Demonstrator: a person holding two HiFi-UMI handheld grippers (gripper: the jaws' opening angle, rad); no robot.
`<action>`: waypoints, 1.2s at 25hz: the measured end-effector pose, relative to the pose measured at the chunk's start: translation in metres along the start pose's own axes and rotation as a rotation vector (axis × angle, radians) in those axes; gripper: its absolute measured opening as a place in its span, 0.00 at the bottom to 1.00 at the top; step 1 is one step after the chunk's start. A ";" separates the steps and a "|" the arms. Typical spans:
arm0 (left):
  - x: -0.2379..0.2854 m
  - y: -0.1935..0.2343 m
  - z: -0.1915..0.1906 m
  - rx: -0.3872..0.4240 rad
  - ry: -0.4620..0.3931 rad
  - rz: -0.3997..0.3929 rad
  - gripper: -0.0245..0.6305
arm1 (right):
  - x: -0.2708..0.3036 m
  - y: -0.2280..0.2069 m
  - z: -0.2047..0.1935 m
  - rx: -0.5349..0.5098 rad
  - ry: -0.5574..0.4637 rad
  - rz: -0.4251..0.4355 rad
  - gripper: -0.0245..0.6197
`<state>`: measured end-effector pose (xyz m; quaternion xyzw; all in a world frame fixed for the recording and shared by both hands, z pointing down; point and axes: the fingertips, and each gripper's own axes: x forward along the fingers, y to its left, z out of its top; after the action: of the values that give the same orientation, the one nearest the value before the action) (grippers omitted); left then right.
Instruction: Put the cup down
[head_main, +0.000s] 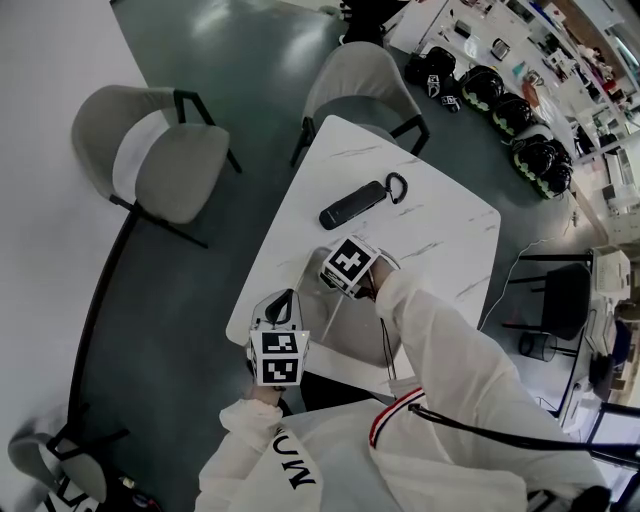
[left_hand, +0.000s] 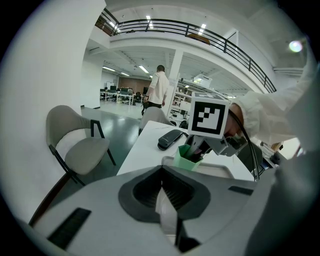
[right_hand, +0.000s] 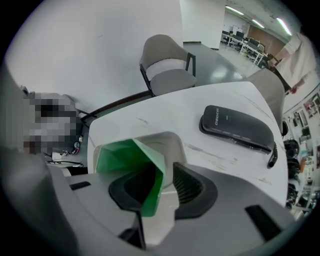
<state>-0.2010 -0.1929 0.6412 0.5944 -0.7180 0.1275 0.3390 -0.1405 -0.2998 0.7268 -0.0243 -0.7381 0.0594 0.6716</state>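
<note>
Right gripper (right_hand: 167, 176) jaws straddle one wall of the green cup (right_hand: 122, 156), low in the frame, loose, with a gap at one pad. By my judgement the cup is set down at the white tray (right_hand: 176, 142), and only pulling away remains. Left gripper (left_hand: 162, 172) is closed and empty.

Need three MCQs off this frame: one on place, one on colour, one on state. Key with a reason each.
1. Where does the dark case lie? A on the table; B in a drawer; C on a windowsill.
2. What colour is the cup? A red; B green; C blue.
3. What stands between the right gripper jaws? A nothing; B the case; C the cup's wall.
Key: 1 A, it rests on the white tabletop. 2 B, green in both gripper views. 3 C, the green wall runs between the pads.
</note>
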 end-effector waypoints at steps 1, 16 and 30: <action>0.000 0.000 -0.001 -0.001 0.001 -0.002 0.05 | 0.000 0.001 0.000 0.002 0.001 0.010 0.20; -0.011 -0.004 -0.003 0.033 0.006 -0.024 0.05 | -0.025 -0.002 -0.002 0.091 -0.083 0.071 0.34; -0.049 -0.018 0.018 0.160 -0.052 -0.077 0.05 | -0.107 0.013 -0.019 0.189 -0.301 -0.062 0.34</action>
<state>-0.1870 -0.1706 0.5927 0.6497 -0.6908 0.1557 0.2764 -0.1114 -0.2980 0.6209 0.0710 -0.8218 0.1108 0.5544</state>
